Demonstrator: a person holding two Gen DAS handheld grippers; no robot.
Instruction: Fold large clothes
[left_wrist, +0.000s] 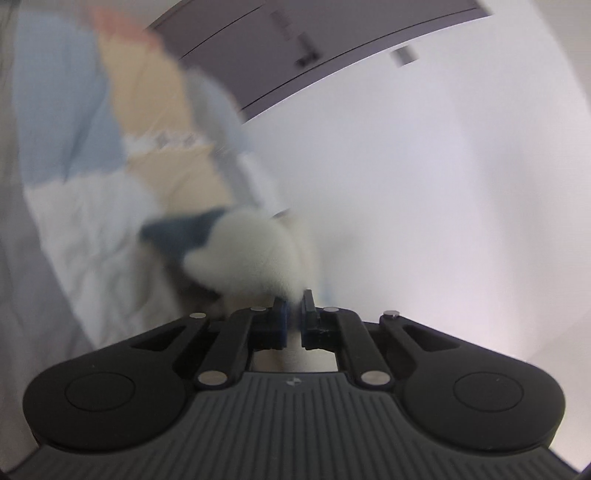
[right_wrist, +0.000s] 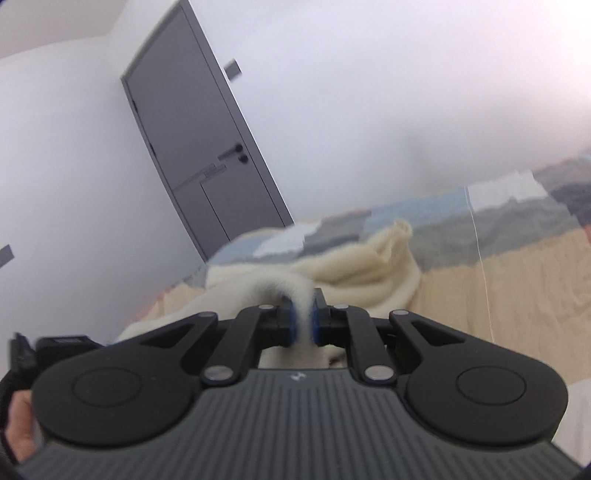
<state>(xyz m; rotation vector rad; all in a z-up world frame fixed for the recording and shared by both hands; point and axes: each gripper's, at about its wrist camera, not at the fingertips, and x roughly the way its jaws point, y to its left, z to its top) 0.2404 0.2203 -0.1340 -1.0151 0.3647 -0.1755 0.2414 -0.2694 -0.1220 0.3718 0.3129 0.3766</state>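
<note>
Gripping a fold of fluffy cream-white fleece garment, our right gripper has its blue-padded fingers pinched narrow with the fleece squeezed between them. We note the rest of the garment heaped just beyond the fingers on a bed covered by a patchwork quilt of beige, grey, pale blue and white blocks. Our left gripper is likewise nearly closed on a tuft of the same garment, which bulges just ahead of its fingers; this view is blurred. The quilt lies to the left there. We see a dark grey door with a black lever handle in the white wall. Part of a hand shows at the right-wrist view's lower left edge.
</note>
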